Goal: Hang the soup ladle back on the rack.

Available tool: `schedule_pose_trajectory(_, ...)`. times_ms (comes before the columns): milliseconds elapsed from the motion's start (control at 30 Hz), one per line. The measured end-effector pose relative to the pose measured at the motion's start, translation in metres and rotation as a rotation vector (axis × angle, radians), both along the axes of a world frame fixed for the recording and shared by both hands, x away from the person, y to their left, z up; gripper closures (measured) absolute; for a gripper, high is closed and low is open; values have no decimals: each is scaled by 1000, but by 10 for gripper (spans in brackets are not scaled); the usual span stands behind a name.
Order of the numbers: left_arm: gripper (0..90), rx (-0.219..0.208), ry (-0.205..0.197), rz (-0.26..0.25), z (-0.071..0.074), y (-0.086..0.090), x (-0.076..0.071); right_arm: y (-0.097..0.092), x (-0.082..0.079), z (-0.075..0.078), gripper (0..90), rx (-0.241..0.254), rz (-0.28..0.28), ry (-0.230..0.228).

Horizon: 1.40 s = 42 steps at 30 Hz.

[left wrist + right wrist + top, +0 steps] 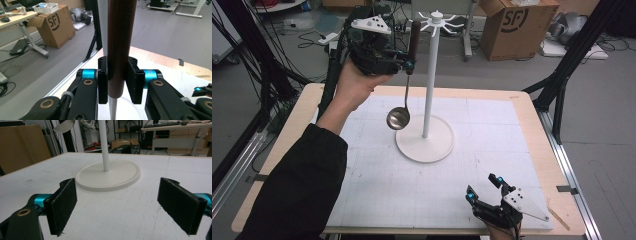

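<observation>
A ladle with a dark wooden handle [414, 37] and a steel bowl [398, 119] hangs upright in the air, left of the white stand. My left gripper [410, 64] is shut on the handle's lower part; up close, the brown handle [120, 45] sits clamped between the pads [135, 82]. The white stand has a tall pole [431, 75], hook arms at its top [437, 21] and a round base [425, 139]. My right gripper [483, 188] rests open near the table's front right edge, its pads [63, 205] wide apart, facing the stand's base [110, 176].
A white gridded mat [482, 165] covers the wooden table [539, 130]. A cardboard box [517, 25] stands on the floor behind, and cables [257, 65] and black frame legs [572, 55] flank the table.
</observation>
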<state>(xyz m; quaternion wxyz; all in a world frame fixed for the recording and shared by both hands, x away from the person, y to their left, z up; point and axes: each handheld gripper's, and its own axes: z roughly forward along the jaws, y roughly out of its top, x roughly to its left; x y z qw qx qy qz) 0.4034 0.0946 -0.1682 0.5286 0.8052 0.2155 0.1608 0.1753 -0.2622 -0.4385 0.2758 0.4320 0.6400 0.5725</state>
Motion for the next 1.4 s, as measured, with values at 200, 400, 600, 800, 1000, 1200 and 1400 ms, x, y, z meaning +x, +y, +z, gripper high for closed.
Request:
schedule_pose_trajectory(200, 738, 6, 7, -4, 0, -5, 8, -1, 0, 0, 149, 6, -5, 2)
schedule_pose_trajectory(400, 737, 3, 20, -17, -4, -9, 13, -4, 2, -2, 149, 19, -15, 11)
schedule_pose_trajectory(600, 737, -17, 26, -25, -6, -10, 16, -6, 2, -1, 149, 26, -15, 9)
schedule_pose_trajectory(800, 561, -27, 48, 13, -6, -7, 16, -5, 2, -1, 149, 22, -13, 3)
schedule_pose_trajectory(1000, 475, -35, 39, 15, -13, 2, 6, -5, 1, 0, 149, 22, -7, 6)
schedule_pose_trajectory(1200, 385, -67, 31, 12, -35, 14, -13, -1, 2, -1, 149, 9, 2, 5)
schedule_pose_trajectory(1400, 289, -76, 13, 3, -51, 25, -37, 1, 2, 0, 149, -6, 0, 2)
